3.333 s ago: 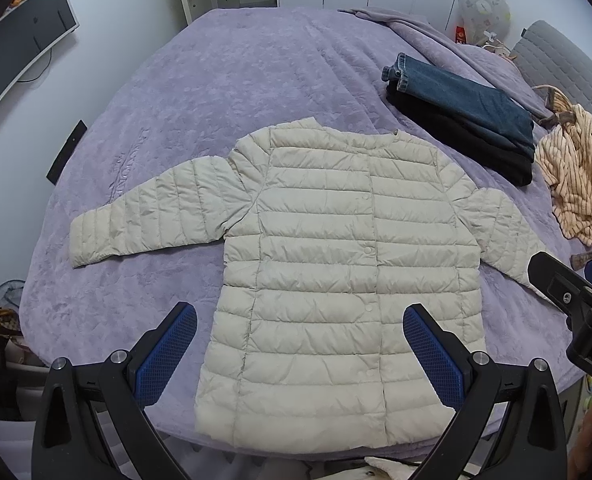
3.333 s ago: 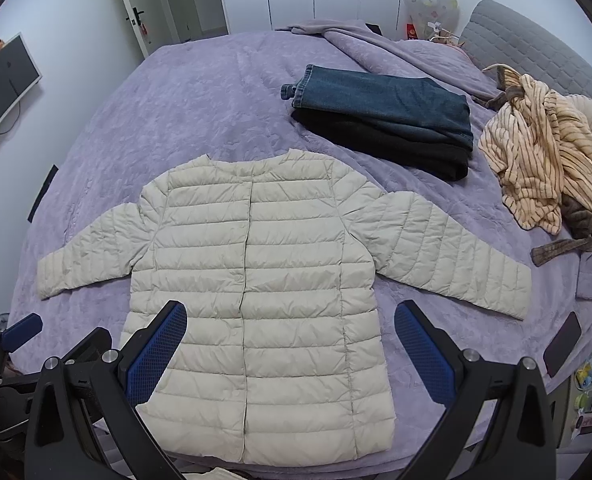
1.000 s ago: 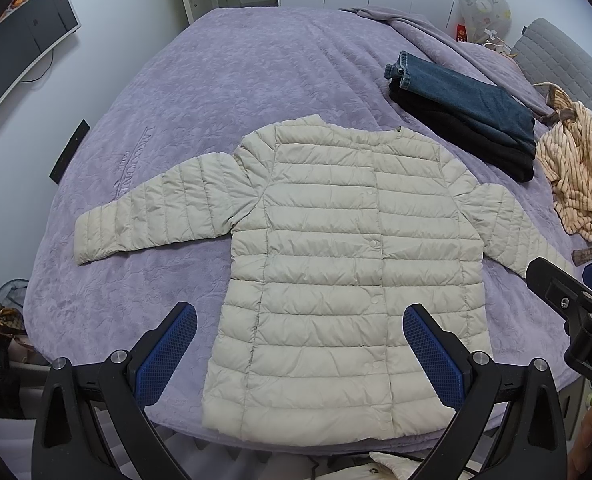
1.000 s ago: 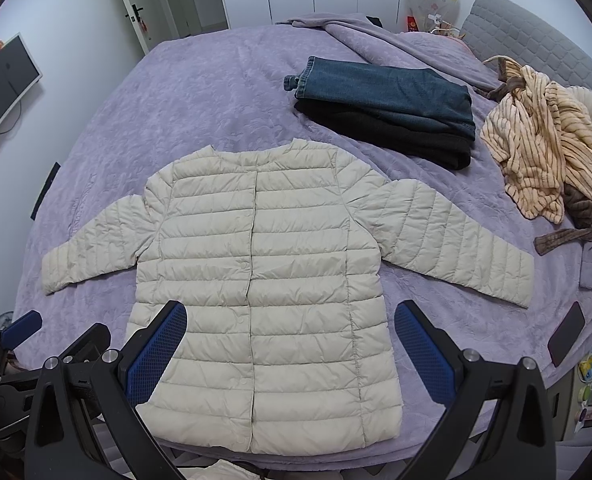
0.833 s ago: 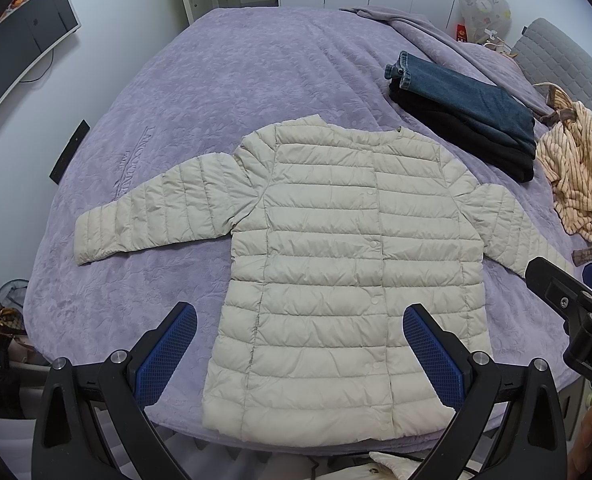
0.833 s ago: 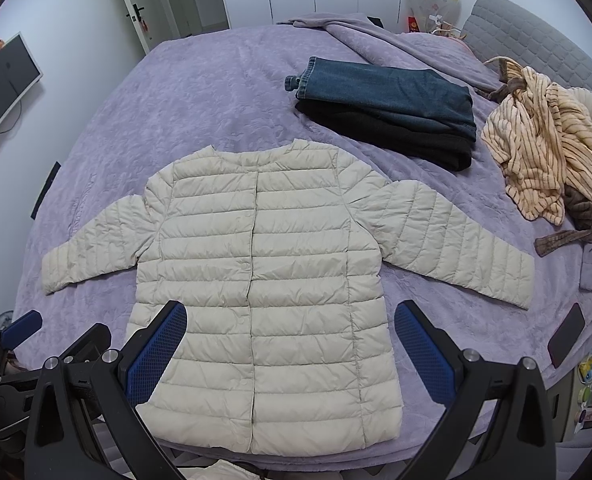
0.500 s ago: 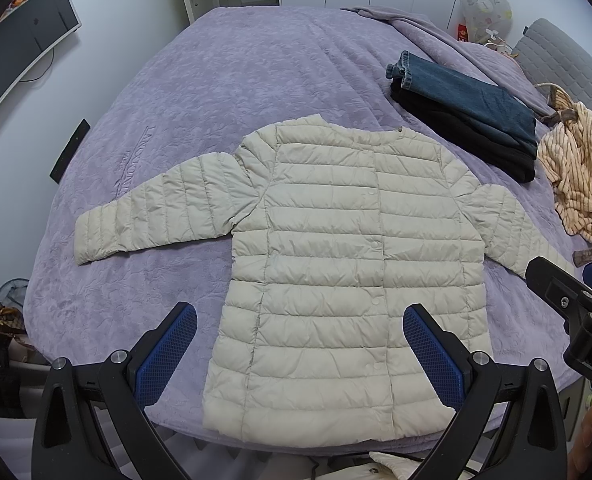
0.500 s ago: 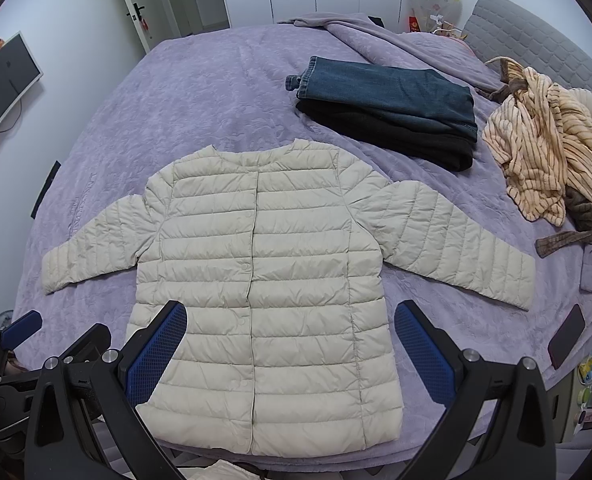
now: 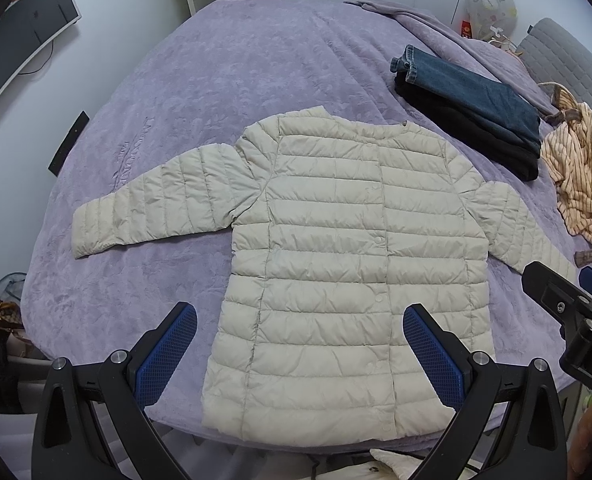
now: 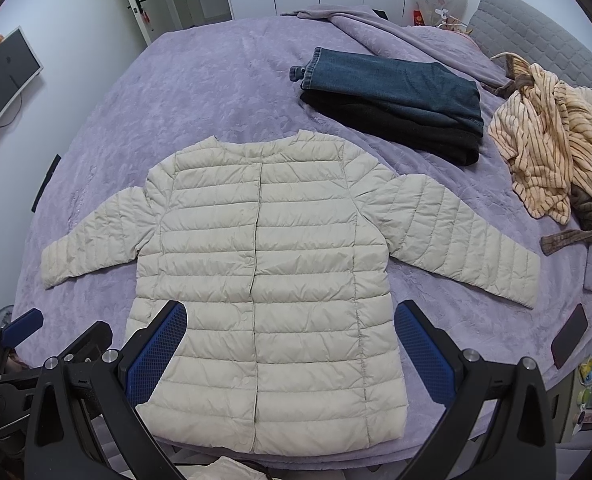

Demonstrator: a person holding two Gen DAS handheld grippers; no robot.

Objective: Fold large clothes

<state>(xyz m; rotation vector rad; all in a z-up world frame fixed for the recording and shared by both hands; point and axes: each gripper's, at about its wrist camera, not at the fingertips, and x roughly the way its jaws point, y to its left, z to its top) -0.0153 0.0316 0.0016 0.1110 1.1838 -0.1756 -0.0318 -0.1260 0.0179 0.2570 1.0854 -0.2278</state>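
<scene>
A cream quilted puffer jacket (image 9: 336, 248) (image 10: 264, 264) lies flat and front up on the purple bed, both sleeves spread out, its hem at the near edge. My left gripper (image 9: 300, 348) hovers open above the hem, holding nothing. My right gripper (image 10: 292, 344) is also open above the lower part of the jacket, empty. The right gripper's black body shows at the right edge of the left wrist view, and the left gripper's body at the lower left of the right wrist view.
Folded jeans (image 10: 392, 80) on a black garment (image 10: 396, 128) lie behind the jacket to the right. A striped orange garment (image 10: 552, 144) is heaped further right. A dark phone (image 10: 570, 334) lies near the bed's right edge. The purple bedspread (image 9: 216, 80) stretches to the left and back.
Since 3.3 s ago the jacket sits slightly further from both cameras, so both grippers have drawn back a little. Over the last second almost nothing has moved.
</scene>
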